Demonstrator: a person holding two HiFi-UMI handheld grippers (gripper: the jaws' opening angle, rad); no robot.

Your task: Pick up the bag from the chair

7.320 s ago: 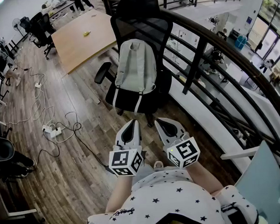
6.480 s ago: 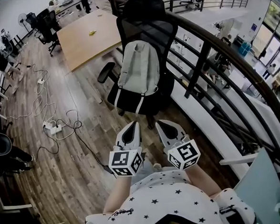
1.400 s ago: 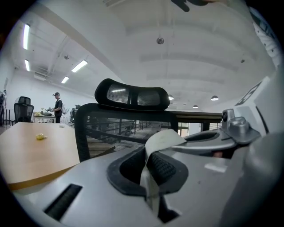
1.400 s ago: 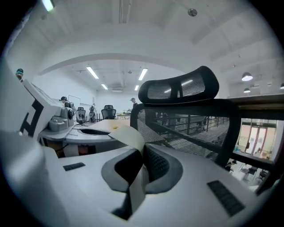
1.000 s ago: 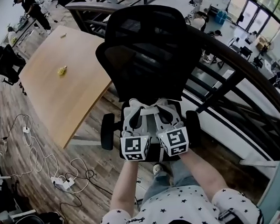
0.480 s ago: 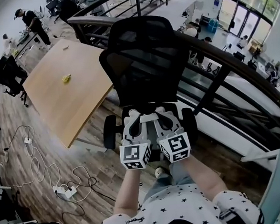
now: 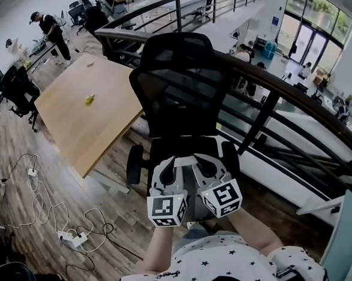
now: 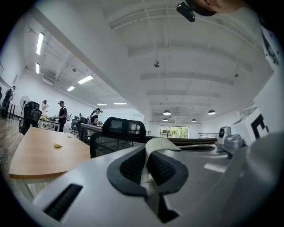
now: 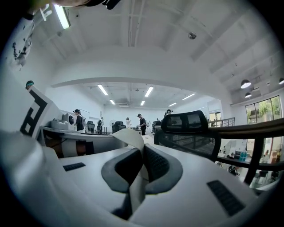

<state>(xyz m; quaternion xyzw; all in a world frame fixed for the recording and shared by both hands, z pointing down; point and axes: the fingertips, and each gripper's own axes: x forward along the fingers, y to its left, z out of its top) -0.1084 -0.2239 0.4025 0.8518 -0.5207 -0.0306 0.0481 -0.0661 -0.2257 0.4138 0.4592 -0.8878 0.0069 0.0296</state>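
Evidently the pick-up is nearly complete. The left tool (image 7: 167, 165) and the right tool (image 7: 203, 162) are held side by side just in front of the chair (image 7: 182, 100). Each is closed on a pale strap of the bag (image 7: 192, 187), which shows pinched between the black pads in the left gripper view (image 8: 156, 144) and the right gripper view (image 9: 131, 137). Most of the bag is hidden beneath the tools in the head view. Its grey body seems to hang between them, over the front edge of the seat (image 7: 182, 145), whose dark cushion looks bare. I judge that what remains is to draw the bag fully clear of the chair and steady it.

Around the chair, a black armrest (image 7: 134, 164) sticks out on each side of the tools and could catch the hanging bag. A dark railing (image 7: 281, 93) runs close behind the backrest. To the left stands a wooden surface (image 7: 84, 119) with a small yellow thing (image 7: 89, 100) on it. Cables and a power strip (image 7: 72, 239) lie on the floor, a risk when stepping back. People (image 7: 51, 28) work far off.
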